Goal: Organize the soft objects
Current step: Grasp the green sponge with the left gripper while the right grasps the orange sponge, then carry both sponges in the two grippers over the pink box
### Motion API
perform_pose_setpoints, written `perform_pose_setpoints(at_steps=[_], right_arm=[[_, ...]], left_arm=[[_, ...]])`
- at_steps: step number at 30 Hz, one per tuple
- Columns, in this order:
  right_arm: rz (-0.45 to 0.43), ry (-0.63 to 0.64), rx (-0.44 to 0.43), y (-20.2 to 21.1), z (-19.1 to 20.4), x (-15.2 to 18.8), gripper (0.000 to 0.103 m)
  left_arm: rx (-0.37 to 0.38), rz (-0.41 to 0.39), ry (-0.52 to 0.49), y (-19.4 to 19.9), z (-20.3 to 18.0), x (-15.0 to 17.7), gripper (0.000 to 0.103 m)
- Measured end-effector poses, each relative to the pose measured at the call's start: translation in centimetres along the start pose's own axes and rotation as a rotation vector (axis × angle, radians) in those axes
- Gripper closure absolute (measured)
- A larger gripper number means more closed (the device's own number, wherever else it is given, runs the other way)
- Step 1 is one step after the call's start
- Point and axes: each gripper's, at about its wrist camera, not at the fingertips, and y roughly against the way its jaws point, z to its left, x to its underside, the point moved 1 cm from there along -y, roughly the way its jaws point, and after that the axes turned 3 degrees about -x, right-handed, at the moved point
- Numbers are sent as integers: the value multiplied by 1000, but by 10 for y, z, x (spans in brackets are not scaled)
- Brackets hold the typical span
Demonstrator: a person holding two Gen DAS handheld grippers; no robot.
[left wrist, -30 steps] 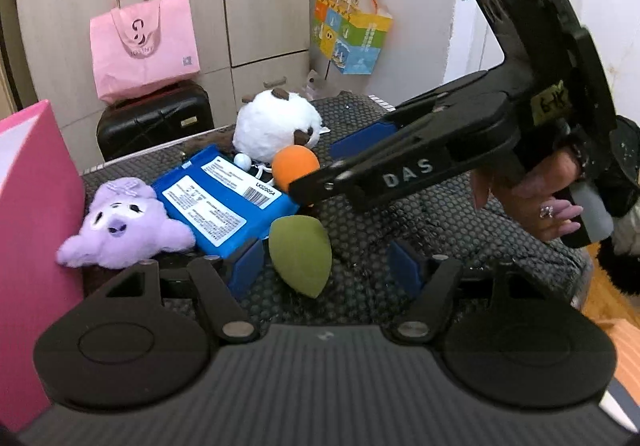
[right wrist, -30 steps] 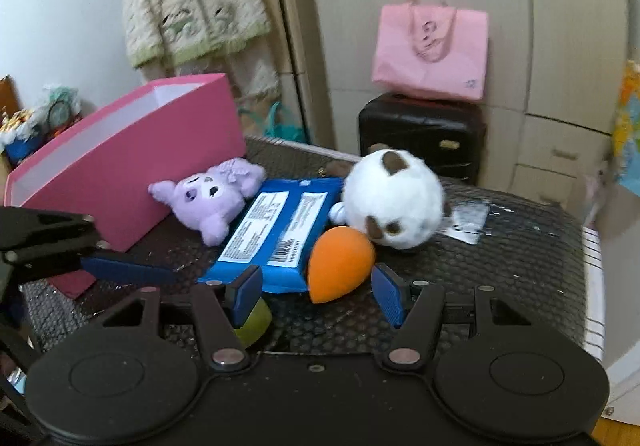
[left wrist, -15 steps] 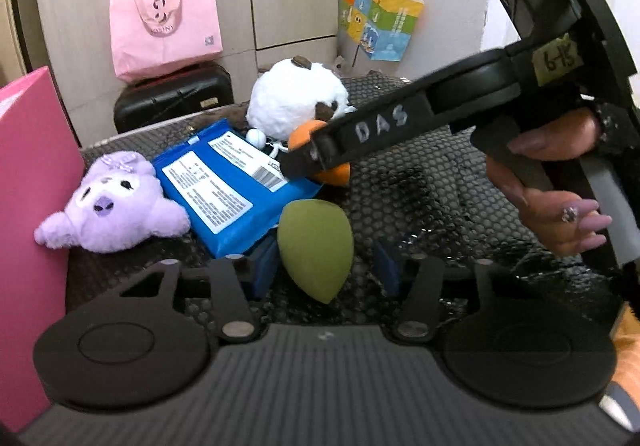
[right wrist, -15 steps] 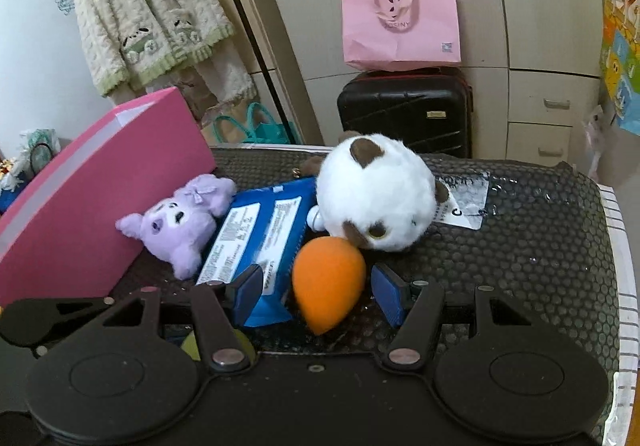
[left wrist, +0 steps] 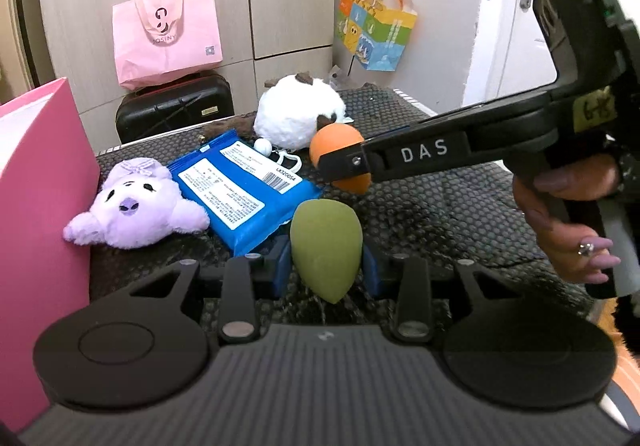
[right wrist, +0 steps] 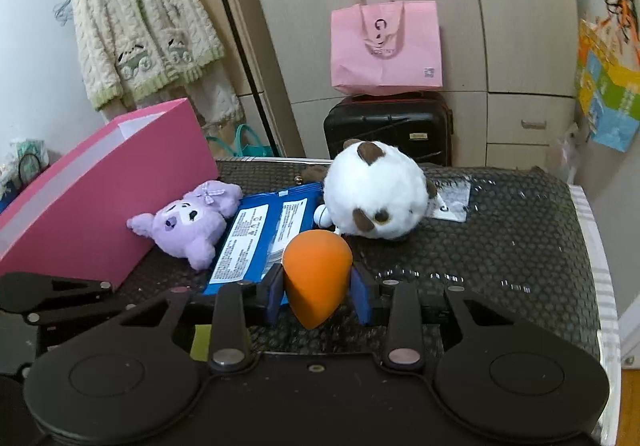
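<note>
My left gripper [left wrist: 325, 266] is shut on a green egg-shaped sponge [left wrist: 325, 244], held between its blue pads. My right gripper [right wrist: 318, 292] is shut on an orange egg-shaped sponge [right wrist: 318, 270]; the same sponge [left wrist: 338, 150] shows in the left wrist view, gripped by the right gripper's black arm. A purple plush [left wrist: 134, 204], a blue wipes pack [left wrist: 240, 192] and a white-and-brown round plush [left wrist: 298, 118] lie on the black mat. A pink box [right wrist: 100, 182] stands open at the left.
The table has a black dotted mat [right wrist: 500, 246]. A pink tote bag [right wrist: 386, 46] sits on a black suitcase [right wrist: 390, 126] behind the table. A clear plastic tag [right wrist: 454, 200] lies right of the white plush. A knit cardigan [right wrist: 144, 22] hangs at the back left.
Both grippers have closed: the left on the green sponge, the right on the orange sponge. Both had stood open around their sponges a second ago.
</note>
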Motion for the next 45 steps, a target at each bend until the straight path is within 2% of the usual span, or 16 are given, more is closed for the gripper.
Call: perform_pose_setpoints(at_steps=[4, 6, 9, 15, 22, 30, 39, 45], right_arm=[[-15, -44, 44, 14, 0, 6, 62], [-7, -69, 64, 21, 3, 15, 62], [-3, -76, 104, 32, 13, 32, 62], [15, -108, 88, 55, 30, 53, 62], [60, -92, 17, 81, 58, 59, 62], [85, -49, -120, 93, 107, 61, 62], [176, 54, -223, 96, 159, 50, 62], [180, 130, -293, 105, 190, 31, 62]], left_arm=[[-33, 2, -26, 19, -1, 2, 68], [-69, -26, -34, 34, -2, 1, 68], [-78, -45, -32, 53, 0, 1, 68], [-82, -14, -51, 79, 5, 14, 67], [-42, 71, 26, 107, 27, 30, 67], [-30, 121, 88, 136, 55, 48, 66], [-8, 208, 105, 174, 90, 55, 66], [-34, 207, 84, 200, 112, 47, 65]])
